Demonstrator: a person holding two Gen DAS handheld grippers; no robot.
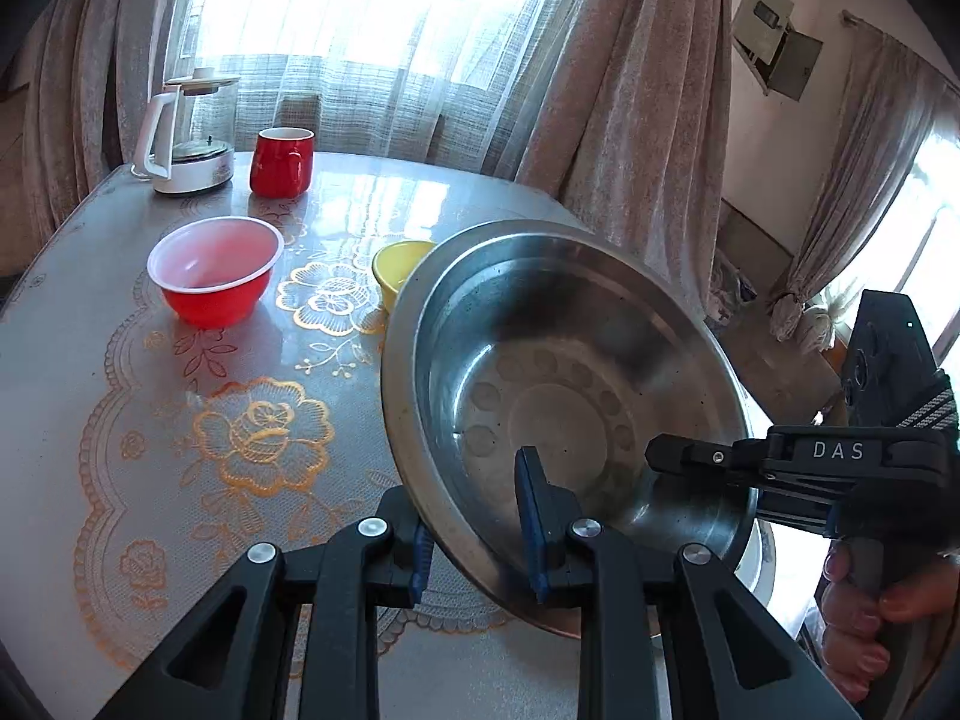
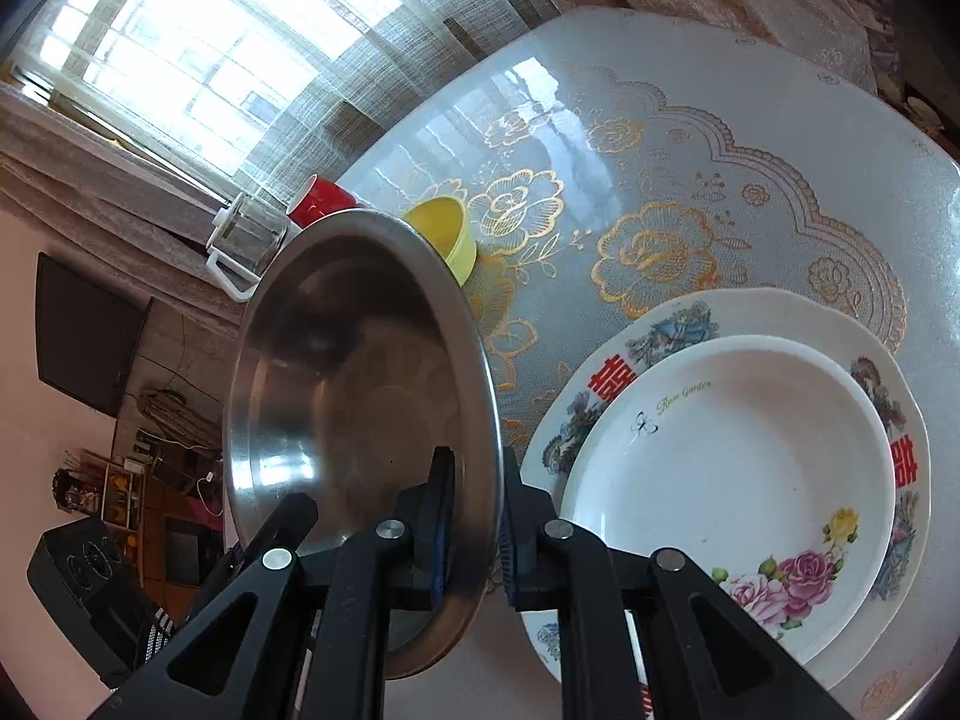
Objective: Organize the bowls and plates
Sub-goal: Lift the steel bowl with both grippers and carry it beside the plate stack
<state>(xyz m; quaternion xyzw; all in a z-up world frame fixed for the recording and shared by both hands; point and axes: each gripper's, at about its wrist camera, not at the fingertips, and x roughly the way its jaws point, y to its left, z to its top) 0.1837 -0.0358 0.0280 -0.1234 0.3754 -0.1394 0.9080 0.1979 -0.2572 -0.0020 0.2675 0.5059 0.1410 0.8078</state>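
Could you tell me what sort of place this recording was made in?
Probably a home dining or living room: a table with a lace-patterned cover, curtained windows, and a kettle beside a red mug.

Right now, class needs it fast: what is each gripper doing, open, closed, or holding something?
Left gripper: closed on the rim of the steel bowl.
Right gripper: closed on the same steel bowl's rim, opposite side.

The steel bowl (image 1: 576, 396) is showing brushed, dull-gleaming metal. The tablecloth (image 1: 180, 420) is presenting a glossy, lace-textured vinyl surface. The red bowl (image 1: 215, 276) is looking like smooth plastic. The 2 stacked plates (image 2: 738, 456) are appearing as glazed ceramic.
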